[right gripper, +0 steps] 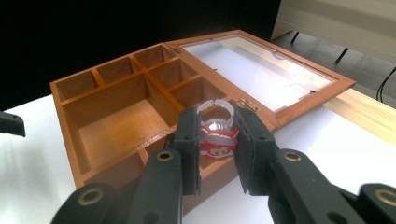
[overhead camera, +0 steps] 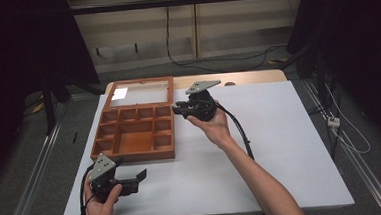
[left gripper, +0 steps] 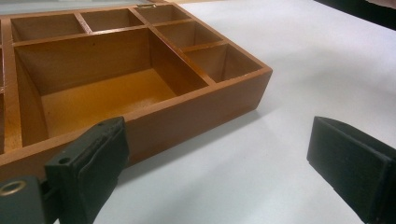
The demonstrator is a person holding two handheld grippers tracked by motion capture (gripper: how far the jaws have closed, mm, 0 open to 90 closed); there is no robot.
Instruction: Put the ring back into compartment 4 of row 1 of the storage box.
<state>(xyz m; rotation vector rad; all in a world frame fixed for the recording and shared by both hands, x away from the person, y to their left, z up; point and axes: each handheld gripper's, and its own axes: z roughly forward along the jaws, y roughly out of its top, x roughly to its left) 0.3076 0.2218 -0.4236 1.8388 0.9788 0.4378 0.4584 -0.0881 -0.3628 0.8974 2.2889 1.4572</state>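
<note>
Closest to the person, the left gripper rests low over the white table, held in the left hand. Its two black jaws stand wide apart, with nothing between them. They point toward the near side of the wooden box, which lies just beyond them on the table.

Further in, the right gripper is held above the table at the right edge of the box, in the right hand. Its jaws are clenched on a small ring with a red and white top and a clear split band that rises above the pads. So the ring hangs in the air, just over the small compartments on that side of the box.

Behind the compartments, the glass lid of the box lies folded back, open and flat.
</note>
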